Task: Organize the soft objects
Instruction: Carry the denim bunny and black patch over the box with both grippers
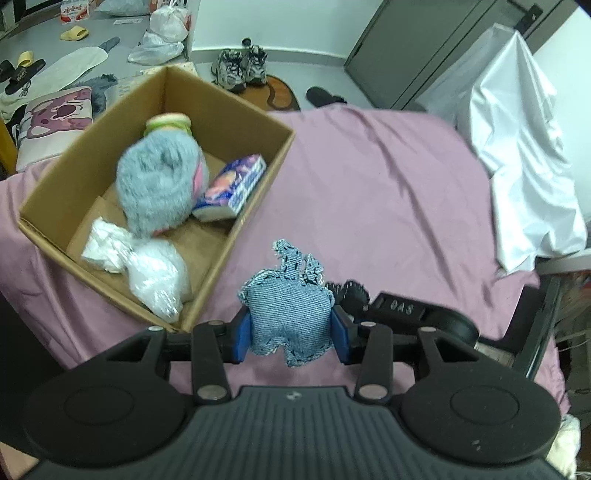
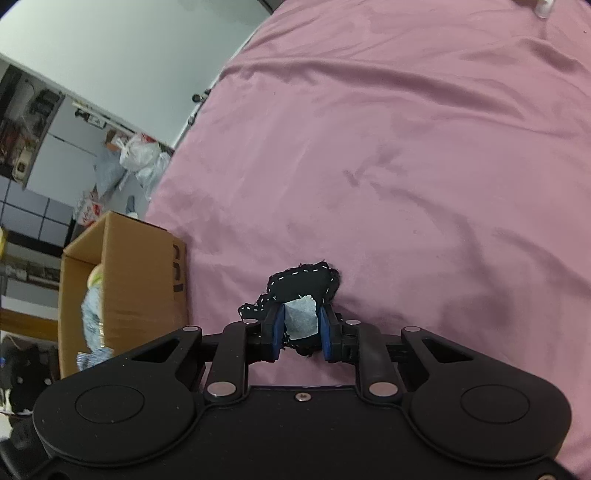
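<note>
The left gripper [image 1: 291, 325] is clamped on a denim apple-shaped cushion [image 1: 290, 314], held over the pink bedsheet [image 1: 388, 192] just beside the cardboard box [image 1: 243, 225], which holds a grey plush toy [image 1: 159, 184] and a tissue pack [image 1: 232, 186]; the right gripper [image 2: 300, 328] grips a black stitched fabric toy [image 2: 301, 282] against the sheet

We note a crumpled white sheet [image 1: 517, 155] draped right of the wrinkled pink bedcover [image 1: 388, 192]. Beyond the bedcover's far edge: grey sneakers [image 1: 240, 68] on an orange mat [image 1: 280, 92], white plastic bags [image 1: 162, 40], yellow slipper [image 1: 74, 34].
</note>
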Demonstrator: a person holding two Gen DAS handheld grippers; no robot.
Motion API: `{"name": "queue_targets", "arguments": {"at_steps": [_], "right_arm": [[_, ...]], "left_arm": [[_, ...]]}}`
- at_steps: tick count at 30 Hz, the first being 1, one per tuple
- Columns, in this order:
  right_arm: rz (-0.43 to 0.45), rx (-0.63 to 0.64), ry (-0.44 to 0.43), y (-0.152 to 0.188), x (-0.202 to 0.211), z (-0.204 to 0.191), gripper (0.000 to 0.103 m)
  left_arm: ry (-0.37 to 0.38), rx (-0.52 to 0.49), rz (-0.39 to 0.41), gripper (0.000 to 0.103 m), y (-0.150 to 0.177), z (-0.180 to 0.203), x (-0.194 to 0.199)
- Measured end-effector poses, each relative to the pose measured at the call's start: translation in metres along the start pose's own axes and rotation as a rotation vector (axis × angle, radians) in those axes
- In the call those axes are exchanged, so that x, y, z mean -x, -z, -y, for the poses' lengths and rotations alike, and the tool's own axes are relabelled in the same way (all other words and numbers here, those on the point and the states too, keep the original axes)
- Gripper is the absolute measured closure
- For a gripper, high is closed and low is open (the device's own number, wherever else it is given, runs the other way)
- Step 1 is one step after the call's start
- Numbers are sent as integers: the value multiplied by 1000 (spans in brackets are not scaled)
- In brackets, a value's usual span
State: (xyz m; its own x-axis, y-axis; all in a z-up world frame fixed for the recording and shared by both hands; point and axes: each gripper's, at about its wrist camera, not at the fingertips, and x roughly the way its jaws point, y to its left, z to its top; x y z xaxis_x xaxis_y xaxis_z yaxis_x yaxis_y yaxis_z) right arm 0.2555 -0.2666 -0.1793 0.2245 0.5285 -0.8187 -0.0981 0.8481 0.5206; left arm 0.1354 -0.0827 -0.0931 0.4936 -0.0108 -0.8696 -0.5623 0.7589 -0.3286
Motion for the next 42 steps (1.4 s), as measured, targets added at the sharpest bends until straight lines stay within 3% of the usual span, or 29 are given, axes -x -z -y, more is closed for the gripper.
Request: {"name": "queue_targets", "arguments": {"at_steps": [9, 21, 32, 42], "right_arm": [[85, -20, -73, 1, 24, -3, 83], [199, 76, -217, 6, 56, -41, 83], [257, 168, -310, 11, 67, -75, 82], [257, 237, -327, 15, 65, -103, 82]], "left_arm": [[38, 30, 72, 60, -24, -22, 30], [61, -1, 135, 60, -57, -63, 52], [88, -3, 132, 60, -74, -99, 51], [95, 2, 79, 58, -77, -125, 32]]}}
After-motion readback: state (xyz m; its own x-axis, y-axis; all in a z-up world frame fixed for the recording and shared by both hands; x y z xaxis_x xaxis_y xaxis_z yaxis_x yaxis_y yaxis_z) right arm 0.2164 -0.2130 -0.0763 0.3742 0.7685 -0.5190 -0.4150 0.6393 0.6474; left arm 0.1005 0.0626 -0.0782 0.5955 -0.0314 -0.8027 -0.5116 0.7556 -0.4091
